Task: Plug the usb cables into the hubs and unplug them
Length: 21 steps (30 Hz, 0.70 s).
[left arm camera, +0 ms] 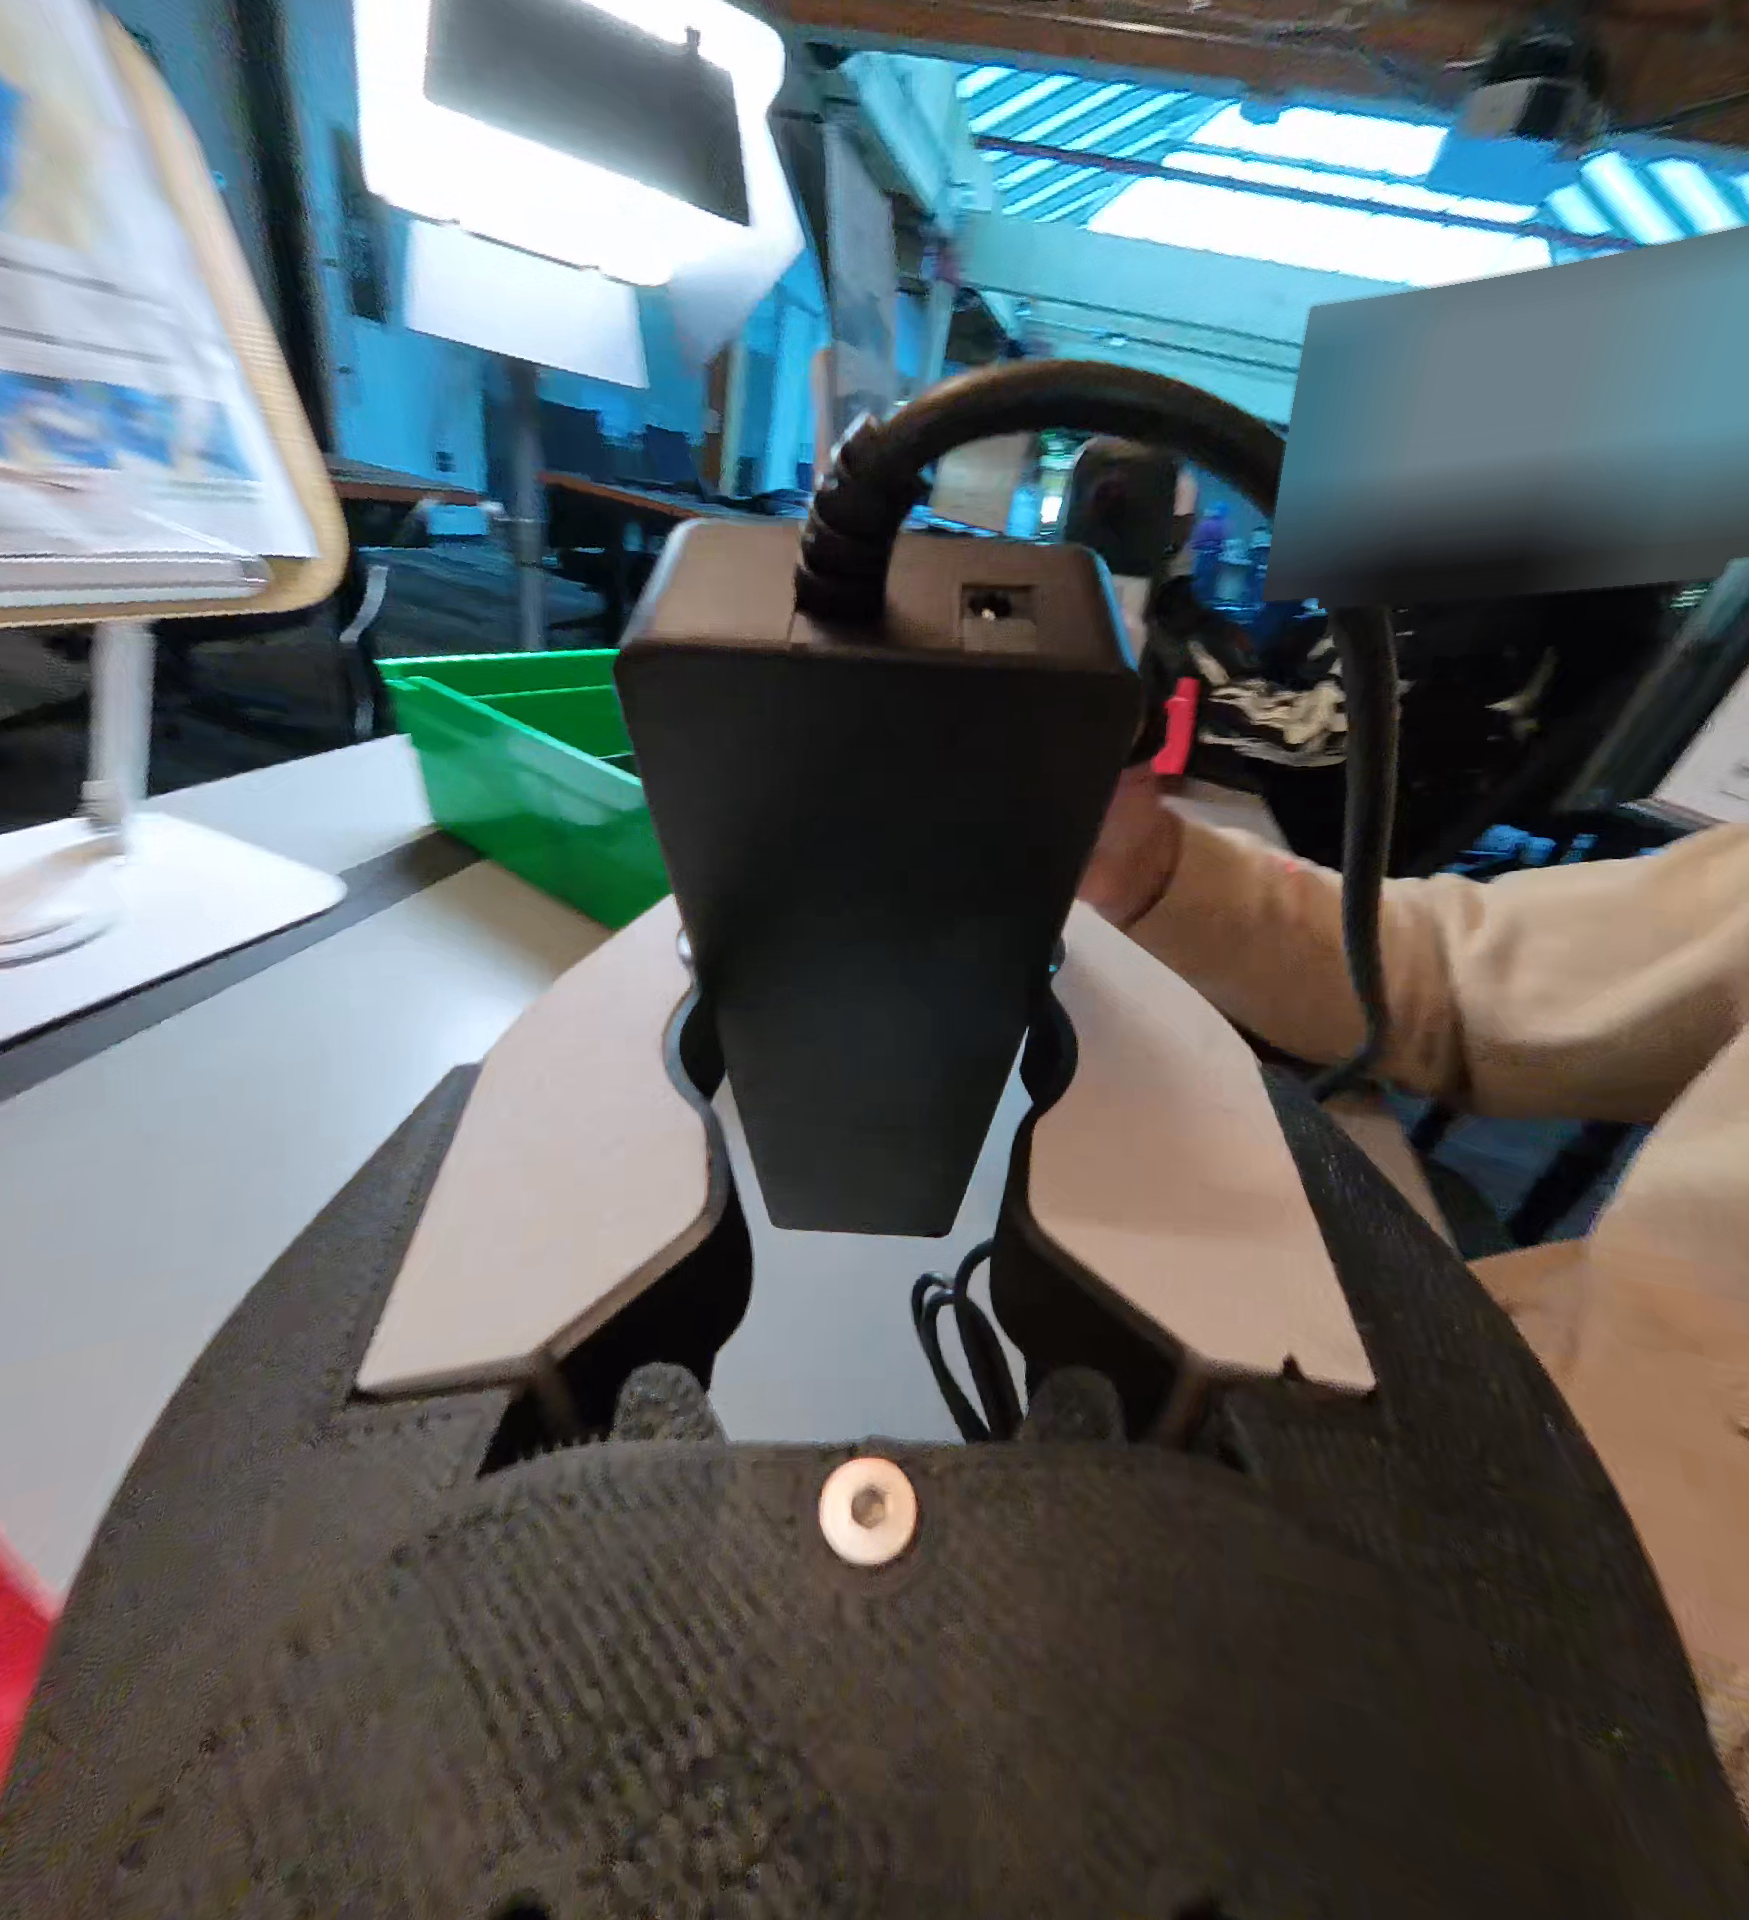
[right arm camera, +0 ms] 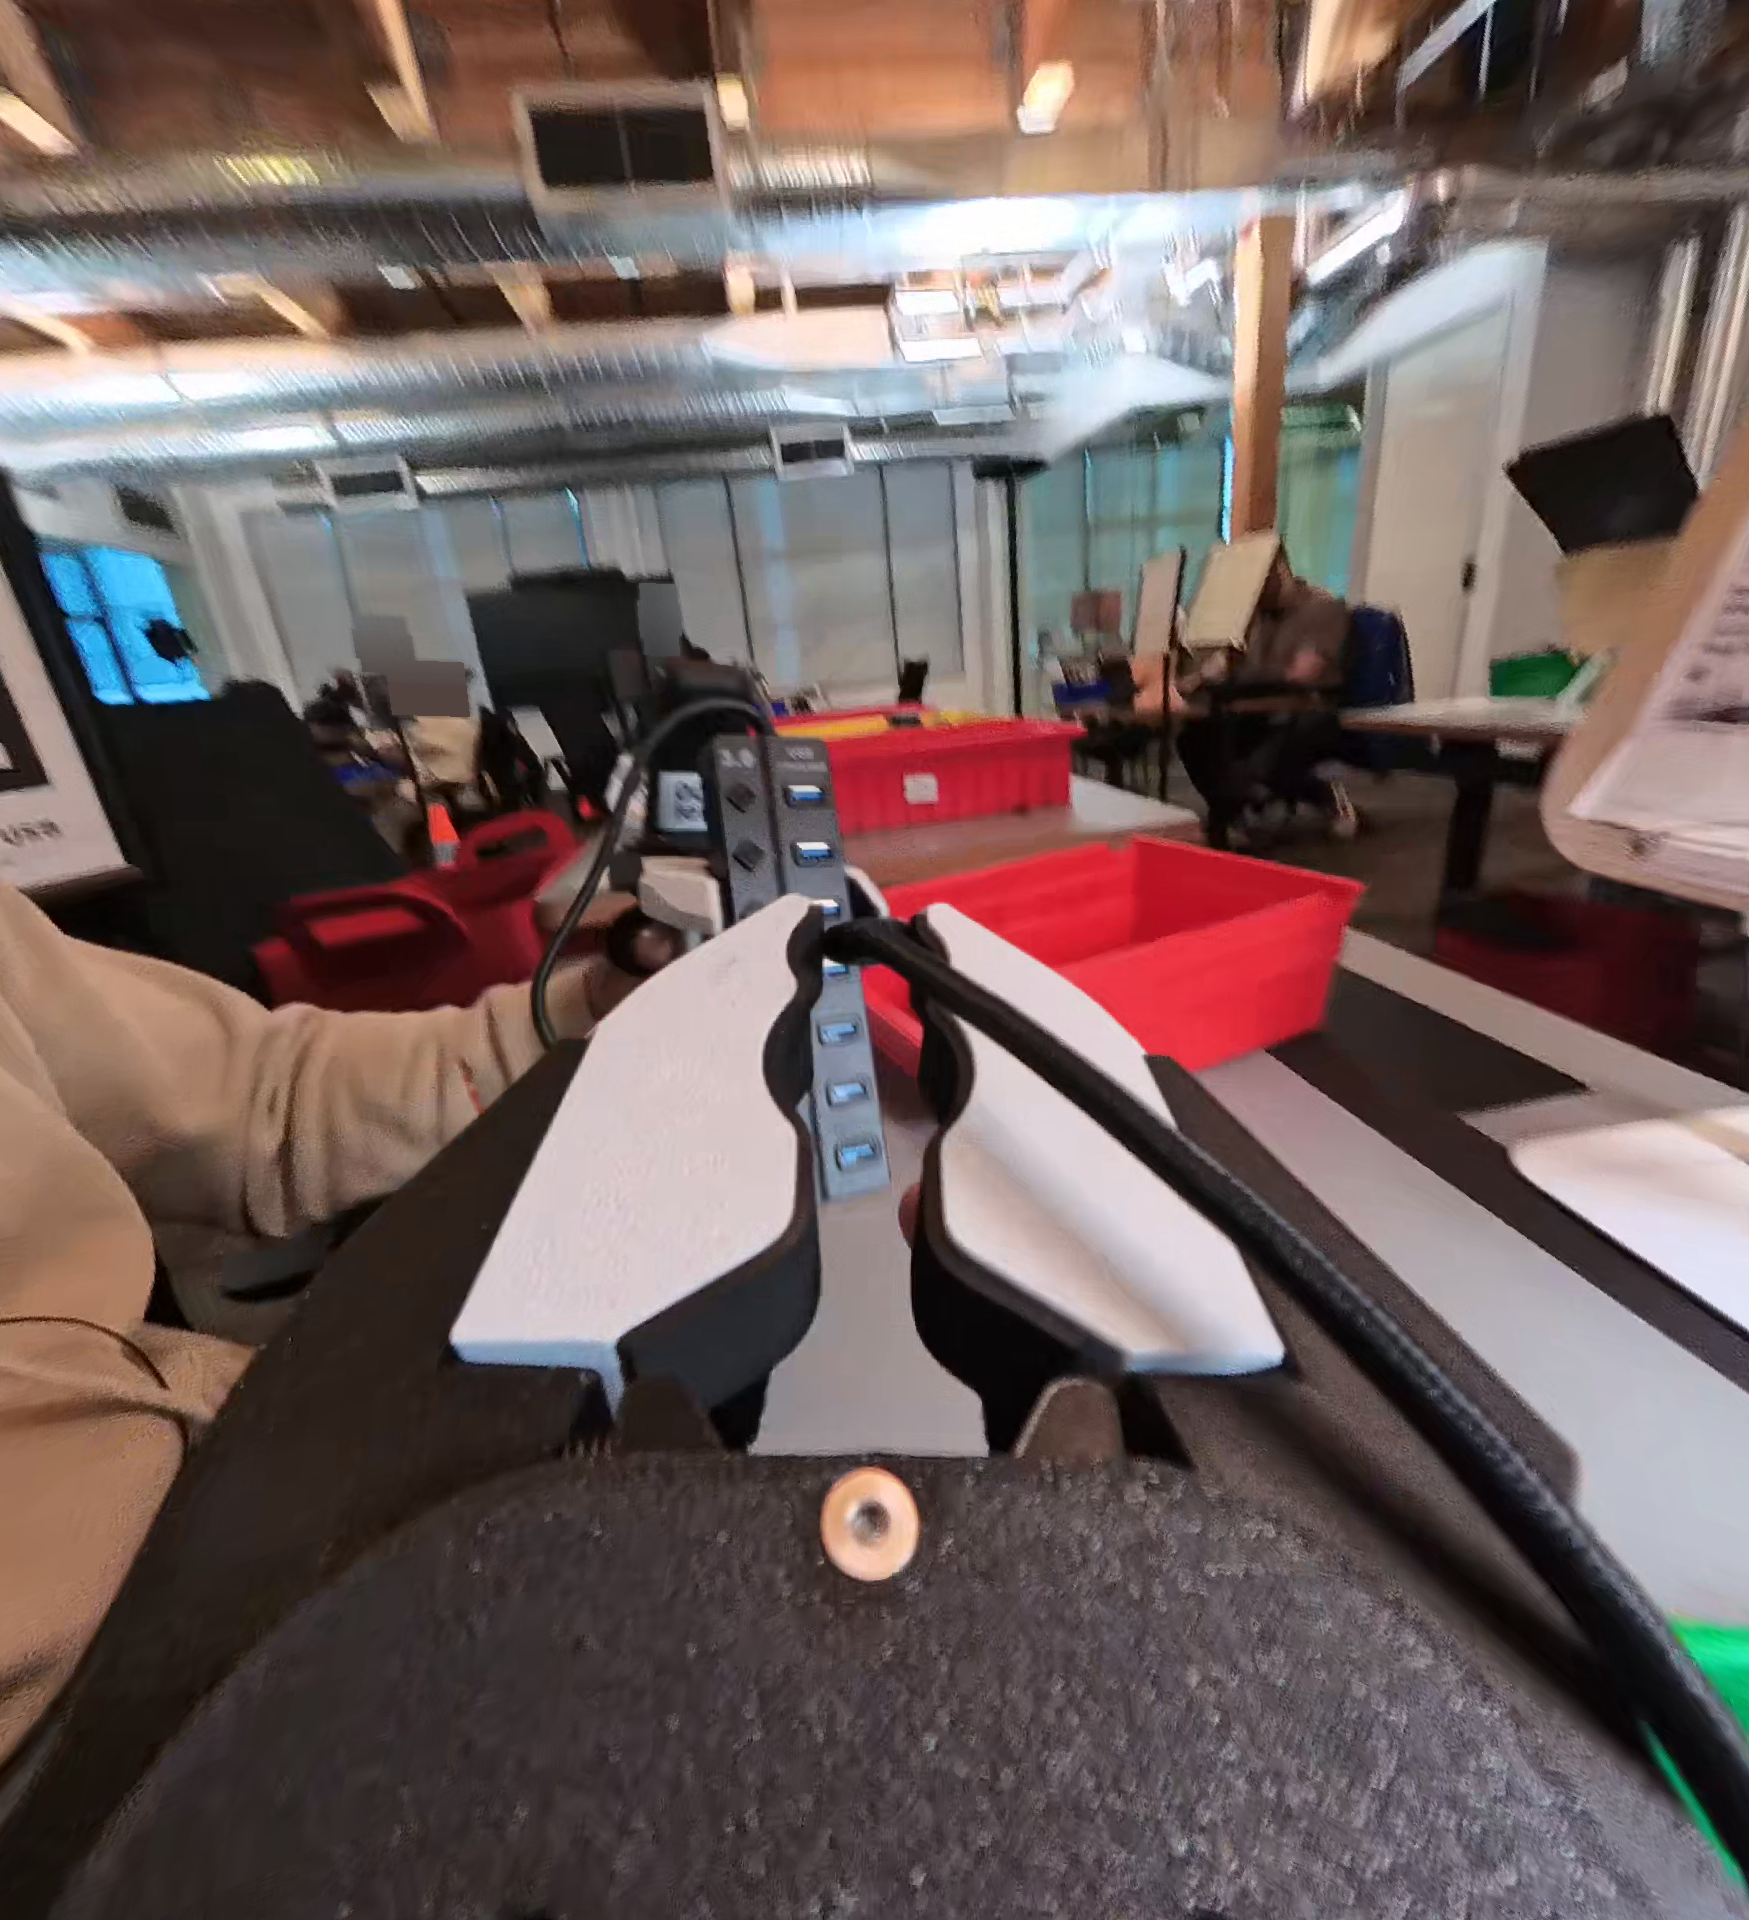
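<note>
Left wrist view shows your left gripper (left arm camera: 868,997) clamped on the hub (left arm camera: 875,831), your right gripper (right arm camera: 865,925) pinching a cable (right arm camera: 1109,1101) against its ports.

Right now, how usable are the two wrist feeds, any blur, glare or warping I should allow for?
Left wrist view: the hub in the left gripper is sharp; the overhead light panel blows out white, and edges smear and bend. Right wrist view: the ceiling streaks with motion blur; the right gripper, braided cable and hub ports read clearly.
</note>
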Each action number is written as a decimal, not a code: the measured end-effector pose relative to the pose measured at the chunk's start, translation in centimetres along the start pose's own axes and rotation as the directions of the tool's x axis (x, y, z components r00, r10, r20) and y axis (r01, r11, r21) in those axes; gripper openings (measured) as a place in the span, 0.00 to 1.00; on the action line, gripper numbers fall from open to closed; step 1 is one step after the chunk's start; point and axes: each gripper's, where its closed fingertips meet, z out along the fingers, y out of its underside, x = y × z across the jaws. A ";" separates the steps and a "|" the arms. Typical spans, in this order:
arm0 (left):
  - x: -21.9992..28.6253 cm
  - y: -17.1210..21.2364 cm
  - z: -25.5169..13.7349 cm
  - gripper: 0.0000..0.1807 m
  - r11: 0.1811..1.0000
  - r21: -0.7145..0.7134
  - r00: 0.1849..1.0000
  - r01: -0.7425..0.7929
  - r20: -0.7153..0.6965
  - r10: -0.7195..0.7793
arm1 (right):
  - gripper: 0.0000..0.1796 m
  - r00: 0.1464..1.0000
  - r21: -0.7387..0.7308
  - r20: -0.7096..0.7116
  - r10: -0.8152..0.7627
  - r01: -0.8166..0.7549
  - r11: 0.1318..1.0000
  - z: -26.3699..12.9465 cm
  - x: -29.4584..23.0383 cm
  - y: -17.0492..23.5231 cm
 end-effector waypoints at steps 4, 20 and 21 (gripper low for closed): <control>-0.5 0.8 0.4 0.32 1.000 -0.025 1.000 0.000 0.026 0.001 | 0.09 0.996 -0.217 -0.081 0.048 -0.065 0.974 -1.7 2.9 0.3; -1.1 3.0 1.4 0.32 0.994 -0.108 0.999 0.016 0.029 -0.013 | 0.08 0.896 -0.789 -0.378 0.235 -0.444 0.424 -10.7 12.9 4.4; -1.0 2.9 1.4 0.32 0.994 -0.108 1.000 0.014 0.029 -0.011 | 0.08 0.896 -0.824 -0.386 0.221 -0.443 0.354 -11.9 13.0 5.2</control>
